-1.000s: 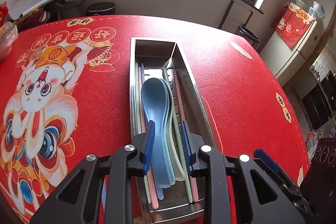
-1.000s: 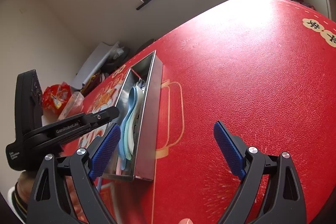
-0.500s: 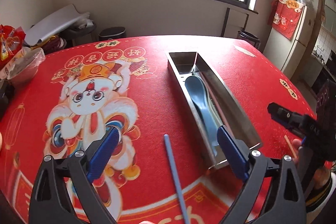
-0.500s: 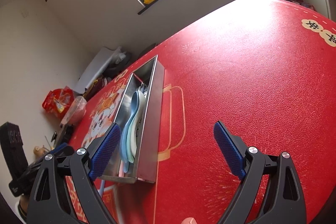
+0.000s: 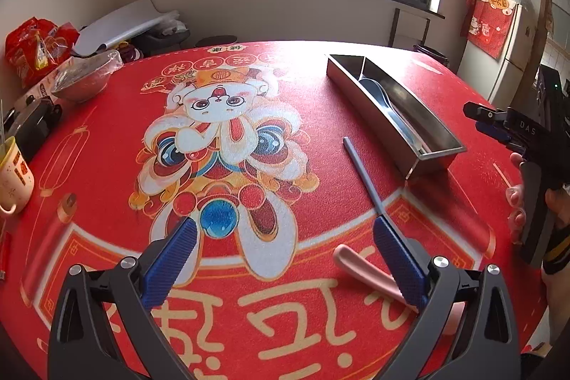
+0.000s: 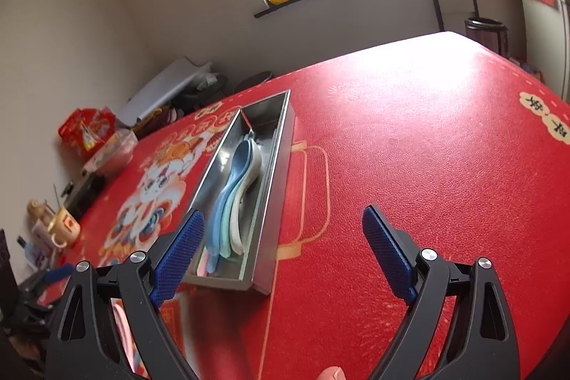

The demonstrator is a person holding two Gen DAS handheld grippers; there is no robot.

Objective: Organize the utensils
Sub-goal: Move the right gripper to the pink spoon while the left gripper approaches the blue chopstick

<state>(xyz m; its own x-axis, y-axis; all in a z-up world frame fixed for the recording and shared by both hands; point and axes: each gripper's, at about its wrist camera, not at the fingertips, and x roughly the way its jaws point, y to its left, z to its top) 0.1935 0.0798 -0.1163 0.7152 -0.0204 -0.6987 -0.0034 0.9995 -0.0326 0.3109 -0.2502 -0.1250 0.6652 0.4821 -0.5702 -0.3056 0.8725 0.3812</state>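
The left hand-held gripper (image 5: 281, 259), its jaws just opened wide and empty, hovers over the table (image 5: 107, 166) near a pink spoon (image 5: 363, 271); the right hand-held gripper (image 6: 283, 251) gapes empty beside the steel tray (image 6: 281, 166).

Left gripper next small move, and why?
Probably ease the open left gripper down onto the pink spoon lying loose on the tablecloth between its pads; the blue chopstick also lies outside the steel tray.

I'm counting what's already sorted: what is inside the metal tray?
Inside the metal tray, nested spoons lie lengthwise: blue on top, pale green and white beneath. Something pink shows at the near end, under the handles. Anything beneath the spoons is covered.
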